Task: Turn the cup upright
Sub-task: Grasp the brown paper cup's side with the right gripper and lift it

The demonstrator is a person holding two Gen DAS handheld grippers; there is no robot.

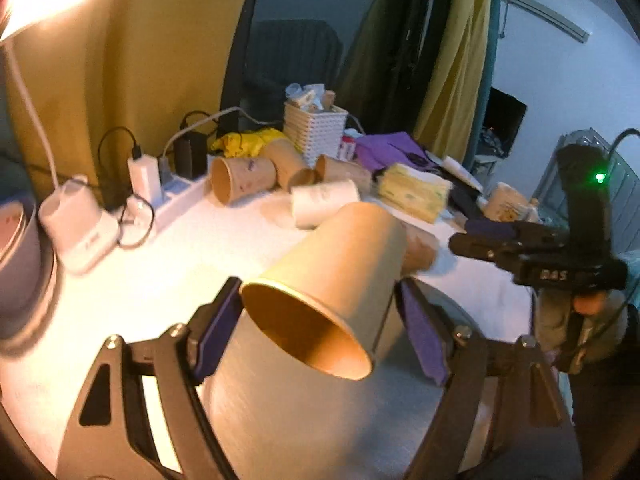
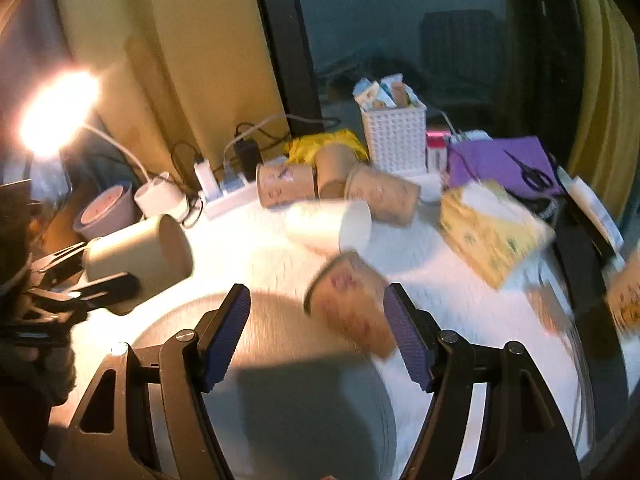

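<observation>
My left gripper [image 1: 320,320] is shut on a plain brown paper cup [image 1: 340,264]. It holds the cup tilted above the table, its open mouth toward the camera. The same cup [image 2: 140,252] shows at the left of the right wrist view, lifted in the left gripper [image 2: 100,268]. My right gripper [image 2: 318,320] is open. A printed brown cup [image 2: 352,304] lies on its side between its fingers, nearer the right pad [image 2: 404,332]; whether it touches is unclear. The right gripper [image 1: 472,240] also shows in the left wrist view.
Several more paper cups [image 2: 288,184] and a white cup [image 2: 332,224] lie on their sides further back. A white basket [image 2: 396,136], a tissue pack [image 2: 492,232], a purple folder with scissors [image 2: 500,164], a power strip [image 2: 228,196] and a lamp base [image 1: 76,232] crowd the table. A grey round mat [image 2: 280,380] lies under the grippers.
</observation>
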